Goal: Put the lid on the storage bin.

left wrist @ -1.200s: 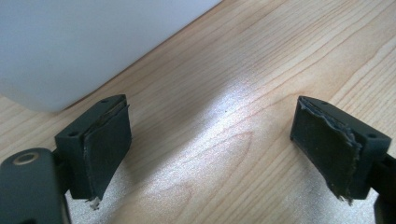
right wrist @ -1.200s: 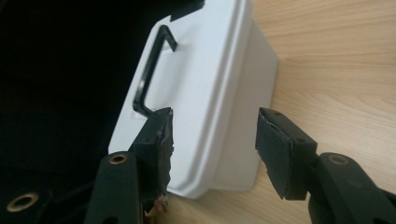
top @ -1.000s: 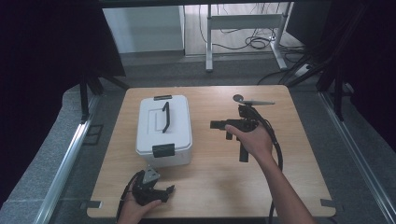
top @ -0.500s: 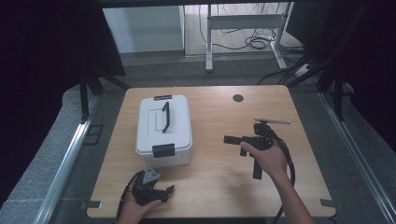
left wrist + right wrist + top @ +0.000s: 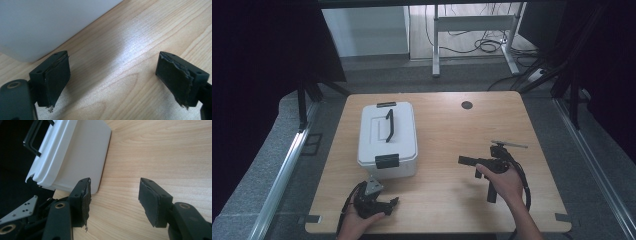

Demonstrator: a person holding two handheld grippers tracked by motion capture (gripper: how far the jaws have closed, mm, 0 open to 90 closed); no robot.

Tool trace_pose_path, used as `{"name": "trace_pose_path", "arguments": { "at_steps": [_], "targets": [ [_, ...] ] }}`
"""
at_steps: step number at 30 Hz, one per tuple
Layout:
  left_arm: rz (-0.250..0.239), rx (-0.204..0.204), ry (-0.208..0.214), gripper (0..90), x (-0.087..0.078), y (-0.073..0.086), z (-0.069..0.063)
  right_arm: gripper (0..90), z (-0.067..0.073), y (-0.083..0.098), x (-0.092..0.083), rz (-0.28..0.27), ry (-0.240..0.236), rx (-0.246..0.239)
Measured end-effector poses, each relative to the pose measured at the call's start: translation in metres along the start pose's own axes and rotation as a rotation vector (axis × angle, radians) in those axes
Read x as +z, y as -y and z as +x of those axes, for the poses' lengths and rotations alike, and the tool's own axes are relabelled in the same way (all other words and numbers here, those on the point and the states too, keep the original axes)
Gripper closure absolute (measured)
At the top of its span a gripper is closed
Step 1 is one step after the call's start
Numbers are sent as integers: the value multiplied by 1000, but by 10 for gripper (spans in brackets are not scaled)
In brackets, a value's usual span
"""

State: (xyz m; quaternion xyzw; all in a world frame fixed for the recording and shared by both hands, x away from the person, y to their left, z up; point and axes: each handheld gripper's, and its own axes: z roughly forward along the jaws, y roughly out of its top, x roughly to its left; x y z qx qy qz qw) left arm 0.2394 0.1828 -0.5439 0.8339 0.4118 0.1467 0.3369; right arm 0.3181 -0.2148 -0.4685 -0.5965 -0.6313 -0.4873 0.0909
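A white lidded box (image 5: 387, 140) with a black handle and black latches stands on the left half of the wooden table (image 5: 447, 125). My left gripper (image 5: 391, 202) rests near the front edge, just below the box's near wall, with its jaws open and pointing right. Its own view has bare wood between the open left gripper (image 5: 113, 72) and the box's wall (image 5: 45, 22) at the upper left. My right gripper (image 5: 464, 160) is held over the right half, turned on its side and pointing left at the box. The right gripper (image 5: 115, 195) is open and holds nothing; the box (image 5: 72, 155) lies beyond it.
A small dark round disc (image 5: 467, 105) sits in the tabletop at the back. The left gripper's grey plate (image 5: 20, 212) shows low in the right gripper view. Dark floor and metal rails surround the table. Bare wood lies between the two grippers.
My right gripper has moved from the back of the table, beside the box, toward me and to the right. The left gripper and the box have stayed put.
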Motion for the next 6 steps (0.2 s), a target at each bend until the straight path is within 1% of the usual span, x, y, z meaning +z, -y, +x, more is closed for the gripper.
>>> {"name": "trace_pose_path", "arguments": {
  "at_steps": [3,5,6],
  "targets": [
    [-2,-1,0,122,2,-2,3,432,-2,0,-2,-5,-6,8],
    [-4,-7,-4,122,3,-3,4,426,-5,2,-2,-4,-21,30],
    [-4,-9,-5,122,3,-4,4,424,-6,3,-2,0,-23,32]
  ]
}}
